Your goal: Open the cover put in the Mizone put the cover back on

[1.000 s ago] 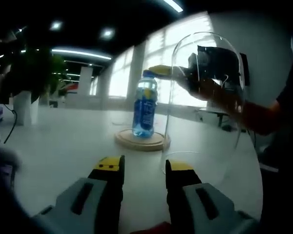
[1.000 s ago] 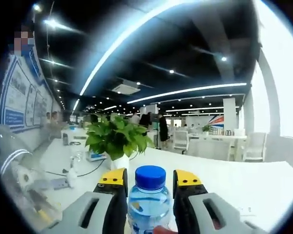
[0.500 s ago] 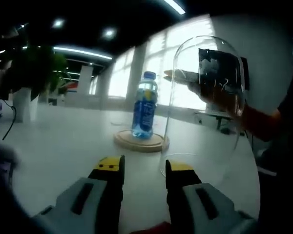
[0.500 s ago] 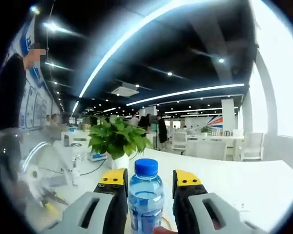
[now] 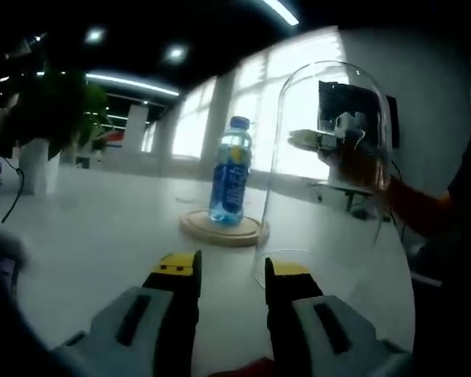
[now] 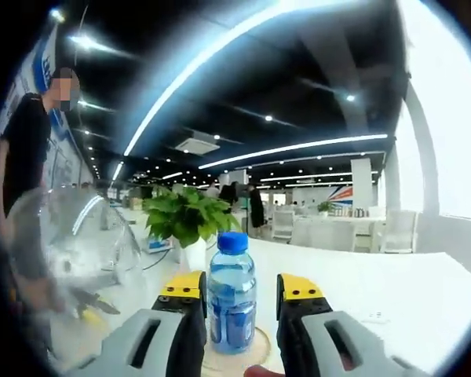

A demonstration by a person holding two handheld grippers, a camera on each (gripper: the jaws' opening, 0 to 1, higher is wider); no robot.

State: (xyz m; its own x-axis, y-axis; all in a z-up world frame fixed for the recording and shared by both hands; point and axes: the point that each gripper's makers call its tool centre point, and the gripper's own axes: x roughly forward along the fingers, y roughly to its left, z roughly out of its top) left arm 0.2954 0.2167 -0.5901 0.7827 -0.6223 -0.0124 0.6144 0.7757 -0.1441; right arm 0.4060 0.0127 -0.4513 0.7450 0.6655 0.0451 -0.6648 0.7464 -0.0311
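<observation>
A blue-capped Mizone bottle (image 5: 231,177) stands upright on a round wooden base (image 5: 224,229) on the white table. The clear glass dome cover (image 5: 330,173) stands on the table to the right of the base, just past my left gripper (image 5: 230,271), which is open with nothing in it. Through the dome I see the right gripper (image 5: 318,140), held by a hand and apart from the bottle. In the right gripper view the bottle (image 6: 231,302) stands free on the base (image 6: 259,349) beyond my open right gripper (image 6: 239,289). The dome (image 6: 71,259) is at the left.
A potted green plant (image 6: 188,221) in a white pot stands on the table behind the bottle, and a plant (image 5: 51,118) is at the left in the left gripper view. A person in black (image 6: 27,157) stands at the left. Bare white table (image 5: 102,228) lies around the base.
The right gripper has let go of the bottle and drawn back from it. The bottle stays upright on the wooden base. The dome and the left gripper have barely moved.
</observation>
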